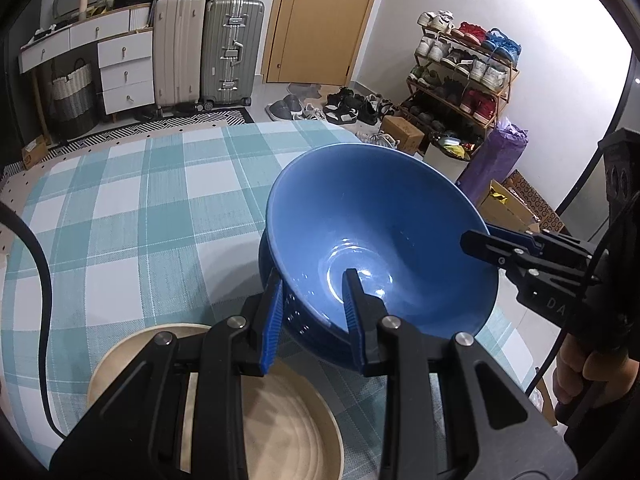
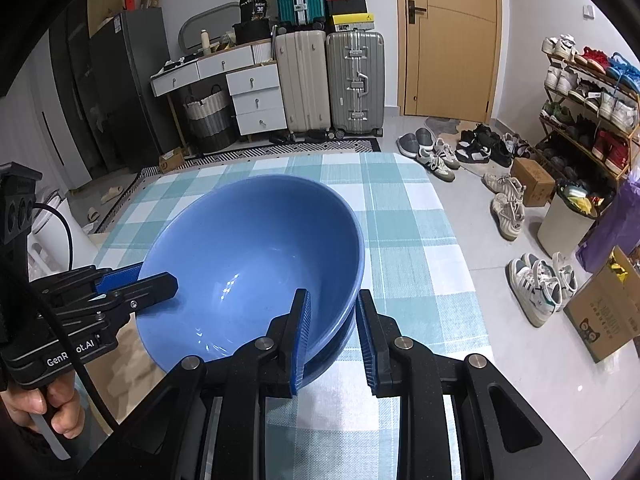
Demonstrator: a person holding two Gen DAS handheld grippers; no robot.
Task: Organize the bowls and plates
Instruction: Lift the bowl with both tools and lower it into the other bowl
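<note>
Both the right gripper (image 2: 334, 336) and left gripper (image 2: 138, 280) clamp the blue bowl (image 2: 248, 248) rim.

Checked tablecloth (image 2: 404, 216) lies bare beyond and to both sides of the blue bowl (image 2: 256, 248) — open passage there. Near side obstructed: beige plate (image 1: 280, 412) under the left gripper (image 1: 312, 316); right gripper (image 2: 334, 332) occupies the bowl's opposite rim.

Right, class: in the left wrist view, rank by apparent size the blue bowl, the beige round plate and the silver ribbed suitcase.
1. Blue ceramic bowl, largest.
2. Beige round plate, partly hidden by the tool, so unsure.
3. Silver ribbed suitcase, smallest only because it stands far off.
</note>
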